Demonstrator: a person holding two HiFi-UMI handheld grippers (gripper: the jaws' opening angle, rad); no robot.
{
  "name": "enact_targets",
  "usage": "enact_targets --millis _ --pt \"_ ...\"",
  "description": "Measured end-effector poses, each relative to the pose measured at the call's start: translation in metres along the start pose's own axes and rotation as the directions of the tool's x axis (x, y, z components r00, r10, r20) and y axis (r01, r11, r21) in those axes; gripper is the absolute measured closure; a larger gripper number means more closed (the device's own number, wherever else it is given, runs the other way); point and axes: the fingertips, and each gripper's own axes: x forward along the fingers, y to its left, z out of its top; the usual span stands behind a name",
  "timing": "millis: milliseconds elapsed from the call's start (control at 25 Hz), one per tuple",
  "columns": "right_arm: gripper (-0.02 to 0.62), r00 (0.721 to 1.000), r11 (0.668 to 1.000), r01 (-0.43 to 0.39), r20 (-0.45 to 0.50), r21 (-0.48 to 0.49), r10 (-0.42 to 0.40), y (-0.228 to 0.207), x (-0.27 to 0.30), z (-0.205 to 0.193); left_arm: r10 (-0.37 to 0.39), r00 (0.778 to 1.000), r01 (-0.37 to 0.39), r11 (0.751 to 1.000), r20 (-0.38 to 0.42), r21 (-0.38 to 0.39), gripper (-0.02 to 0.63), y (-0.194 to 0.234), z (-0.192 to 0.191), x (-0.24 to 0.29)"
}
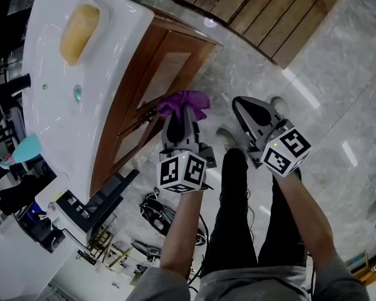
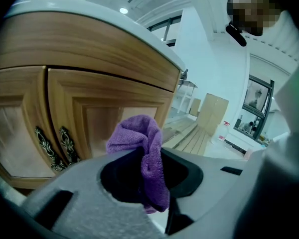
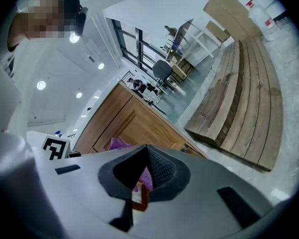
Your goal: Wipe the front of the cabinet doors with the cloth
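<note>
As our left hand-held gripper (image 1: 182, 114) clamps the purple cloth (image 1: 184, 103), the bunch juts past its tips toward the cabinet doors (image 1: 158, 75), just ahead-left by the right door's edge. Our right hand-held gripper (image 1: 240, 105), pinched together on nothing, hangs farther off.

Floor (image 1: 338, 105): glossy grey stone.
Decking (image 1: 263, 11): brown wooden slats.
Ceiling (image 3: 60, 78): white, round recessed lights (image 3: 40, 85).
Windows (image 3: 127, 44): dark frames.

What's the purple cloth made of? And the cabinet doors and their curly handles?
The purple cloth looks like fuzzy microfibre: nubby pile, limp folds. The cabinet doors look like varnished wood, with grain lines and a slight sheen; maybe veneer. The handles look like dark ornate metal.
</note>
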Motion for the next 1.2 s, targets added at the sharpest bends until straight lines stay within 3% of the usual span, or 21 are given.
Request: enact_targets --millis 600,1200 --pt "0.586 1.0 1.0 -0.002 -0.026 -0.001 0.002 0.0 0.011 -0.019 0.139 0.988 -0.141 0.99 -0.064 -0.029 0.528 0.077 -0.03 0.01" --pt "0.586 1.0 1.0 0.002 -0.028 -0.005 -0.002 -0.002 0.013 -0.021 0.196 0.978 -0.202 0.975 -0.072 -0.092 0.528 0.102 -0.034 0.017"
